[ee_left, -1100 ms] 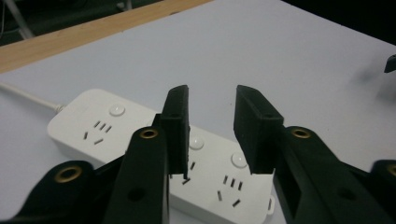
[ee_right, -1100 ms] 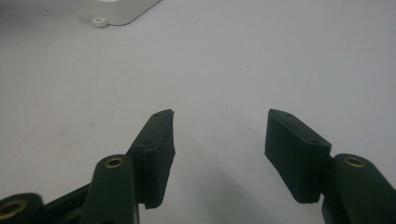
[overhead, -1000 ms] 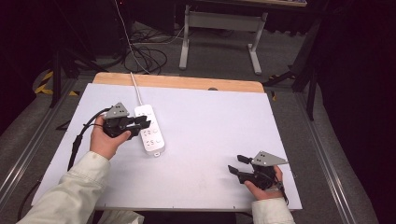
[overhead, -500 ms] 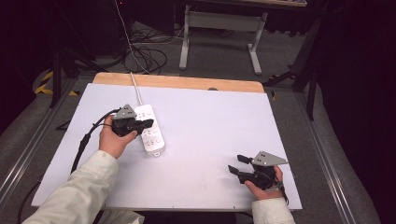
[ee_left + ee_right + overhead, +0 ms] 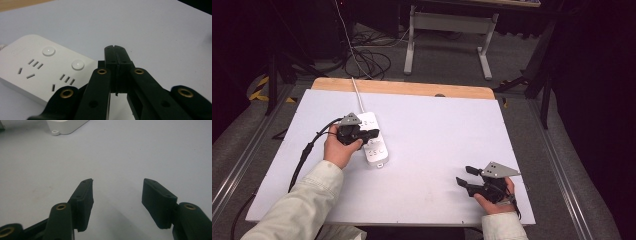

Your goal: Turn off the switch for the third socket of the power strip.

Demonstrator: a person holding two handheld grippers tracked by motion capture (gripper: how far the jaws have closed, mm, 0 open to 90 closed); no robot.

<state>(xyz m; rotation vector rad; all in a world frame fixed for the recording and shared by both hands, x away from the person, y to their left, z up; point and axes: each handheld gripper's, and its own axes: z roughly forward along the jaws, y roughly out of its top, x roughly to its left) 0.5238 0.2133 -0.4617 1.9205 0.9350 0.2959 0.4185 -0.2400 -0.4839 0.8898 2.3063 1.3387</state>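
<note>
A white power strip lies on the white table top, its cord running off the far edge. My left gripper hovers just over the strip's middle, jaws shut together with nothing between them. In the left gripper view its pressed-together pads sit beside the power strip, near two round buttons and the socket slots. My right gripper rests low at the table's near right, open and empty. In the right gripper view, its jaws stand wide apart over bare table, with the strip's corner far off.
A wooden strip edges the table's far side. Beyond it are floor cables and a grey metal stand. A black cable trails from my left gripper across the table's left part.
My left hand has shifted right and a little lower, onto the power strip. The right hand has stayed put.
</note>
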